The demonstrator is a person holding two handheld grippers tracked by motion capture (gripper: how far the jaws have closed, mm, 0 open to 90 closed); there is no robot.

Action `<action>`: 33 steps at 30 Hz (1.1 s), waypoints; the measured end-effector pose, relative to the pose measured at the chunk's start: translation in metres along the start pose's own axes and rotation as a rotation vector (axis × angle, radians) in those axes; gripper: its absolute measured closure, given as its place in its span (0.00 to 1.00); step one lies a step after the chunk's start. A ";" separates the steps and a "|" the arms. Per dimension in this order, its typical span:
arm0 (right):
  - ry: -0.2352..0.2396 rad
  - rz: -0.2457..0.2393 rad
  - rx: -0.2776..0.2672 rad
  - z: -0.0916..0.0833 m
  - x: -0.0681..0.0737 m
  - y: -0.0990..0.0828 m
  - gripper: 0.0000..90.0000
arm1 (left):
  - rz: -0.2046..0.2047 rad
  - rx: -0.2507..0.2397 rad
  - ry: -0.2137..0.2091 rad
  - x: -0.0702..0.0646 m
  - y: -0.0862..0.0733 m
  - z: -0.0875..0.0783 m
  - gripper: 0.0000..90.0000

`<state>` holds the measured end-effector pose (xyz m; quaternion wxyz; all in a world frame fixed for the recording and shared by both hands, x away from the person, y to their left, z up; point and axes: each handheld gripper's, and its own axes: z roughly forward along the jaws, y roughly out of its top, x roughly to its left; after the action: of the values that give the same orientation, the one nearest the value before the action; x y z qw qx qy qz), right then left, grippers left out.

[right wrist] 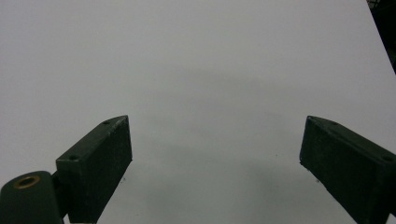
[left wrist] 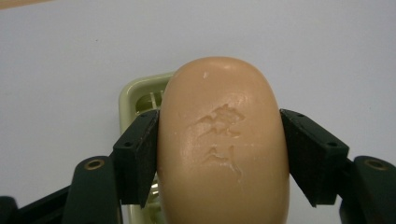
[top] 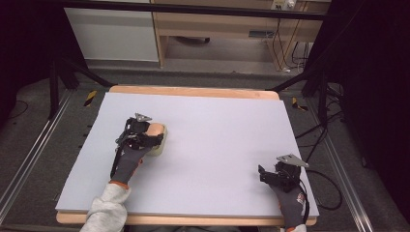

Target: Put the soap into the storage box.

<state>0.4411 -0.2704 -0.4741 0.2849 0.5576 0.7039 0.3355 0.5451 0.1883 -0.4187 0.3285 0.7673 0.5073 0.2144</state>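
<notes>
One bar of soap (left wrist: 223,144), peach-tan with characters stamped into its top face, is sitting pinched between the jaws of the left gripper (left wrist: 219,154). Both black pads are pressing on its long sides, one on each flank, so the jaws are clamping the bar rather than standing free around it. Directly under and behind the soap, a pale green soap dish (left wrist: 140,93) is showing its rim and slotted floor; the bar is overlapping the dish in the left gripper view, but whether it is resting in it or hanging just above, I cannot tell.

In the high view the soap (top: 155,129) and dish (top: 159,147) are sitting on the left half of the table, roughly mid-depth, with the left gripper (top: 145,133) over them and a gloved hand (top: 129,162) with a grey sleeve coming in from the bottom edge.

Right gripper (top: 270,176) is sitting well apart from all that, near the front right corner of the table, held by the other gloved hand (top: 292,200). Its jaws are standing spread wide in the right gripper view (right wrist: 215,154), nothing between them, just bare surface.

Everything is lying on a pale lavender-grey sheet (top: 217,145) covering the wooden table (top: 193,92), whose edge is showing along the far side and the near side.
</notes>
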 end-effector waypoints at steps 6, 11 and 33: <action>0.000 -0.001 0.000 0.001 0.000 0.000 0.11 | -0.012 0.003 0.007 0.005 0.000 0.005 0.35; 0.001 -0.008 0.001 0.001 0.001 0.000 0.11 | -0.019 0.009 0.008 0.006 -0.001 0.009 0.35; 0.009 -0.005 0.002 0.001 0.001 0.000 0.11 | -0.029 0.039 0.028 0.011 -0.008 0.023 0.35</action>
<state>0.4415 -0.2690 -0.4746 0.2818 0.5546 0.7068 0.3366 0.5599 0.1938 -0.4403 0.3094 0.7628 0.5273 0.2105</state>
